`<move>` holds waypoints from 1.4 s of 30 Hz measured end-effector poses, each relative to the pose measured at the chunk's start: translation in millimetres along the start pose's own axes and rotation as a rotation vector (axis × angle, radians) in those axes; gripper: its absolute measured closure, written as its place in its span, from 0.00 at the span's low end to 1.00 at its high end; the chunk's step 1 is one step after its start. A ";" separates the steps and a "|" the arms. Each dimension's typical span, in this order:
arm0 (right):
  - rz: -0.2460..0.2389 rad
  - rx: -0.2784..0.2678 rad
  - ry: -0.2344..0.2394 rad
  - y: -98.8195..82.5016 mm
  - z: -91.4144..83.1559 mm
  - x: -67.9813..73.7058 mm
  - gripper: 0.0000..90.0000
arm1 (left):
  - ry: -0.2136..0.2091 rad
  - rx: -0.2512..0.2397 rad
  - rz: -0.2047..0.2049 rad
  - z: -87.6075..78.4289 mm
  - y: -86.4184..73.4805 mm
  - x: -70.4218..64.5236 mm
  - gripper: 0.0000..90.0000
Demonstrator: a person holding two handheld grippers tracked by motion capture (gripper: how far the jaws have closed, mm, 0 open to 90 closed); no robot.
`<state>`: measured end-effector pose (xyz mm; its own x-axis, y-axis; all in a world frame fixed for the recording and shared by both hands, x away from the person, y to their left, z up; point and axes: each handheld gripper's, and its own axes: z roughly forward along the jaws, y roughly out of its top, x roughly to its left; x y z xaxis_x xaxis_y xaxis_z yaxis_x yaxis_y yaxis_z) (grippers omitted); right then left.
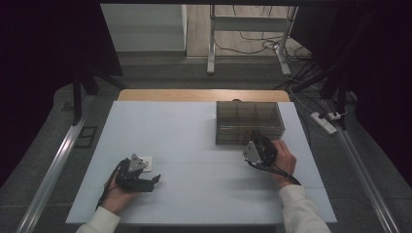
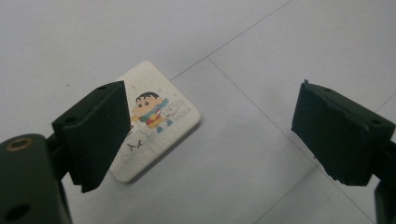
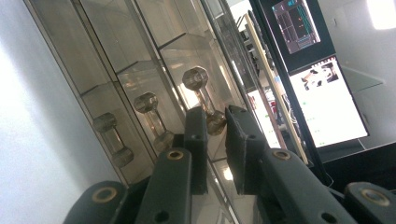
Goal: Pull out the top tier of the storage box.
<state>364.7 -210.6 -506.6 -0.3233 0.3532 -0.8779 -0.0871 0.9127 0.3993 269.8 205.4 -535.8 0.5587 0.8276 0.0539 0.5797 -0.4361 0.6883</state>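
Observation:
A small white card [image 2: 159, 116] with a cartoon boy on it lies flat on the white table top [image 1: 194, 194]; the card [image 1: 145, 164] is at the near left. My left gripper [image 2: 219, 135] hovers just over it, open wide, its left jaw covering one corner of the card. In the high view the left gripper [image 1: 154, 180] sits right beside the card. A smoky clear drawer box [image 1: 248, 121] stands at the right. My right gripper [image 1: 256, 138] is against its front. There the right gripper [image 3: 217, 135] is shut on the base of a clear drawer knob [image 3: 198, 81].
Two more clear knobs [image 3: 148, 103] [image 3: 106, 123] stick out of the box front [image 3: 116, 46] beside the held one. A lit screen [image 3: 322, 102] stands behind the box. A power strip [image 1: 324, 121] and cables lie on the floor to the right of the table.

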 end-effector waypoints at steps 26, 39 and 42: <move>-0.025 0.010 -0.009 1.4 0.8 1.2 0.87 | 0.003 0.002 0.004 0.1 0.1 -0.3 0.13; -0.043 0.008 -0.018 1.5 0.4 1.7 0.88 | 0.004 0.002 0.005 0.1 -0.1 -0.4 0.13; -0.039 0.003 -0.020 1.9 -0.4 1.2 0.88 | 0.005 0.002 0.004 -0.2 -0.2 0.0 0.13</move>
<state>363.8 -208.5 -506.8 -0.3013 0.3215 -0.8977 -0.0961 0.9264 0.3641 269.5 205.6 -535.7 0.5580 0.8276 0.0604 0.5785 -0.4402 0.6867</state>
